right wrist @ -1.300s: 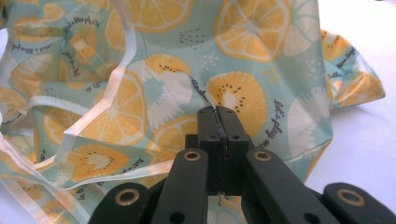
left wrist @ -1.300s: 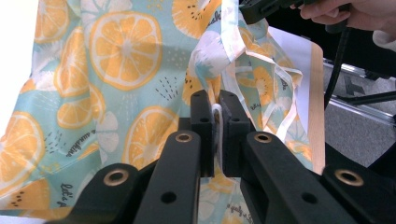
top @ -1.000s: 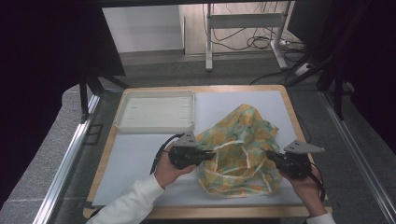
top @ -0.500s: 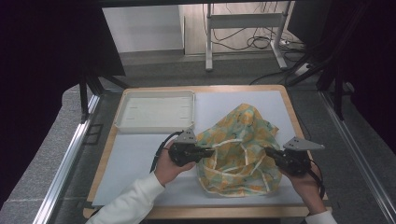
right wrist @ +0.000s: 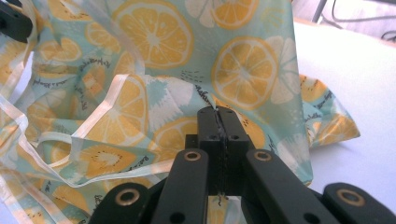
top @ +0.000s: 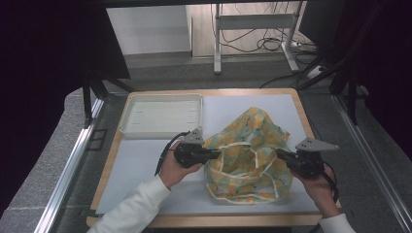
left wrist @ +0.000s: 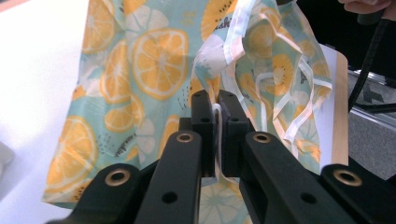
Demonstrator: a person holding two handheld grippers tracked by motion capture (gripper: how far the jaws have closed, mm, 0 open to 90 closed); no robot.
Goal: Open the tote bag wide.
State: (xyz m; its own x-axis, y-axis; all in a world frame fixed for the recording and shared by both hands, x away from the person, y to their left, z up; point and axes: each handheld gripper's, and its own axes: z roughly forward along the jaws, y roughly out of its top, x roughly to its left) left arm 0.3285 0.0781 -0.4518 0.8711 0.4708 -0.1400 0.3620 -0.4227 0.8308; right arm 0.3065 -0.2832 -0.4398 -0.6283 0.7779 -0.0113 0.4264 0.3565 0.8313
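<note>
Citrus-print cloth bag (top: 248, 153) lies crumpled on the counter (top: 145, 165), near-right of the white tray (top: 162, 115). Thin, limp, light, probably slippery. My left gripper (left wrist: 215, 100) fingers clamp its white trim; right gripper (right wrist: 218, 116) fingers pinch the fabric edge. Hems grip best.

White long sleeves (top: 133, 213); two black hand-held grippers: left (top: 217, 154), right (top: 280, 153), grey triangular plates, black cables, brass-ringed screw holes.

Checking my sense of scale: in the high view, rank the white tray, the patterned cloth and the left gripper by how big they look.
1. Patterned cloth, though the white tray looks close to it.
2. White tray.
3. Left gripper, clearly the smallest.
</note>
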